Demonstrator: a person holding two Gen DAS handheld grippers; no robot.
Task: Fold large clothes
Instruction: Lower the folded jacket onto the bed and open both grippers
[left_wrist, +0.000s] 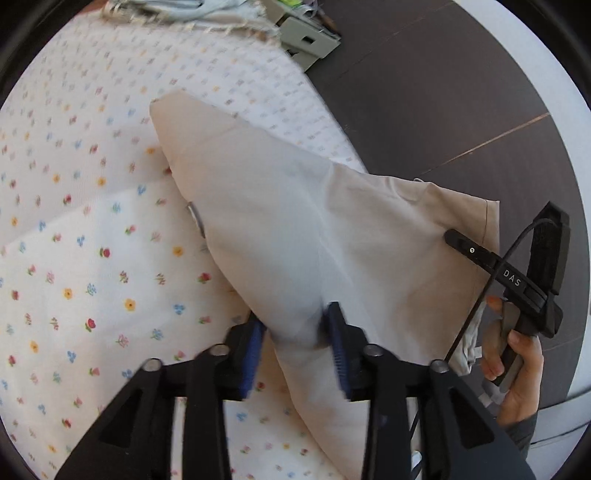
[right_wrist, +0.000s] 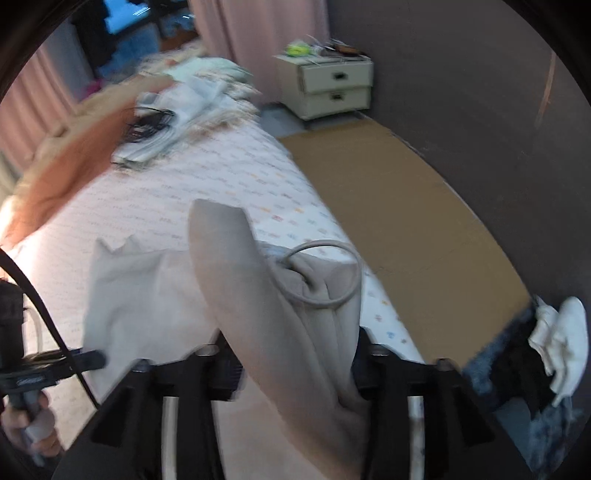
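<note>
Only the right view shows the nightstand (right_wrist: 327, 86); beige garment (right_wrist: 258, 295) seems draped.

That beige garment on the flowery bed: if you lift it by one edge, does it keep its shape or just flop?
The beige garment probably flops: it already sags in soft folds between the left gripper fingers. It looks light, draping thinly over the floral bedsheet. Its drawstring loop would likely dangle and snag.

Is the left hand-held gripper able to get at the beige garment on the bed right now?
Probably yes: the left hand-held gripper already has a fold of the beige garment between its blue pads, with nothing in the way.
</note>
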